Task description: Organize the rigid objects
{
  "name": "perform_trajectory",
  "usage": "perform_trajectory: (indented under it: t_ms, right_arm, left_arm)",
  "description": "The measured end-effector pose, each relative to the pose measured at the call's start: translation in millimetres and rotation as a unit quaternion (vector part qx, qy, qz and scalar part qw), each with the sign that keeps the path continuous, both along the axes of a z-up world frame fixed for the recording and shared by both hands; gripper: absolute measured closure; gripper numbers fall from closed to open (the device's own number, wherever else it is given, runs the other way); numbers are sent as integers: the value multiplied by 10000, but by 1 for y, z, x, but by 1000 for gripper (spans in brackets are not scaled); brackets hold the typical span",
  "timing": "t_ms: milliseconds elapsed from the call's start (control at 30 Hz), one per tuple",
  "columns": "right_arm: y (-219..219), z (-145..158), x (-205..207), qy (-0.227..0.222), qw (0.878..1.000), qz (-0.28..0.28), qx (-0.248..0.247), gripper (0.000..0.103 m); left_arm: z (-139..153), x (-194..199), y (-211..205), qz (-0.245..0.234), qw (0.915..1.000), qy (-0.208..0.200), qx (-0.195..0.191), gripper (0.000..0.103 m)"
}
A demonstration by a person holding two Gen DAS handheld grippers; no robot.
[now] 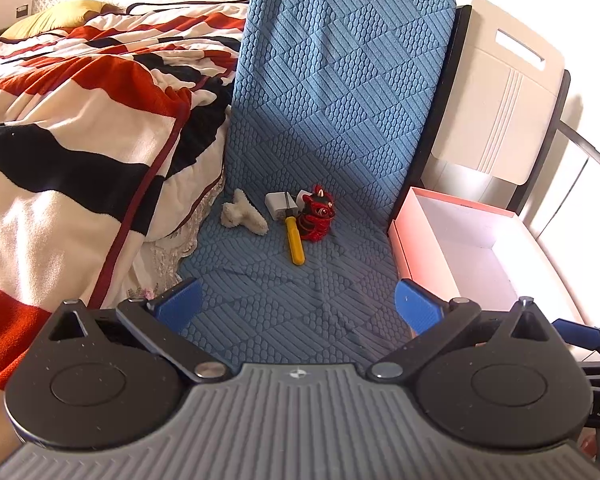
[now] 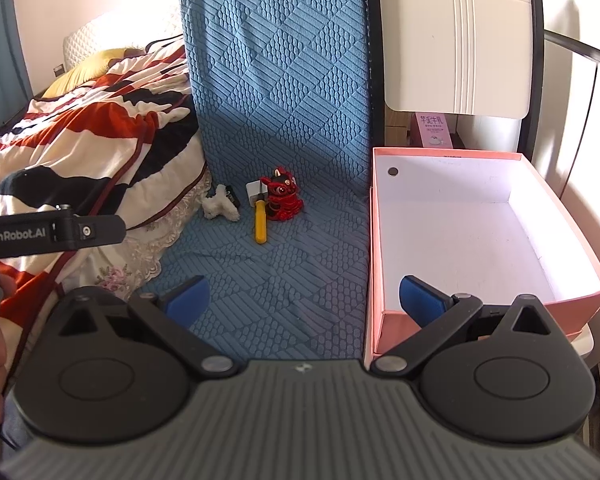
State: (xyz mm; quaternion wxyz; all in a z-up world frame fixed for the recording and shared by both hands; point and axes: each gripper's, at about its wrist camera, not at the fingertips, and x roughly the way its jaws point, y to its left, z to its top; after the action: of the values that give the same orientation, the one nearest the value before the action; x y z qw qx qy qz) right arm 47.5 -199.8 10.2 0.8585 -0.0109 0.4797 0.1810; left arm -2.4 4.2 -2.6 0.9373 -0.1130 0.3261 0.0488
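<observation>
I hold both grippers, left gripper (image 1: pixel 298 308) and right gripper (image 2: pixel 302 300), spread wide and empty; the yellow-handled screwdriver (image 1: pixel 294 240) lies straight ahead, handle toward me, pink box (image 2: pixel 384 240) at right.

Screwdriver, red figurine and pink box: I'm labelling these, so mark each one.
screwdriver (image 2: pixel 260 227), right wrist view, on its yellow handle.
red figurine (image 2: pixel 283 198), right wrist view, on its body.
pink box (image 2: pixel 572 222), right wrist view, on its right inner wall.

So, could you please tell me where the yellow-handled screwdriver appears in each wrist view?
Left wrist: the yellow-handled screwdriver lies just left of centre on the blue mat.
Right wrist: the screwdriver lies left of centre, well left of the pink box.
Shared landmark: the red figurine, immediately right of it.
</observation>
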Motion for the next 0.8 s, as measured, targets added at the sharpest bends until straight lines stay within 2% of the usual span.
perform_trajectory:
  t_ms: [800]
  right_arm:
    - [1,-8,-2,83,10000,32,-1,0]
  left_arm:
    - [-11,4,9,28,10000,-3,-59,0]
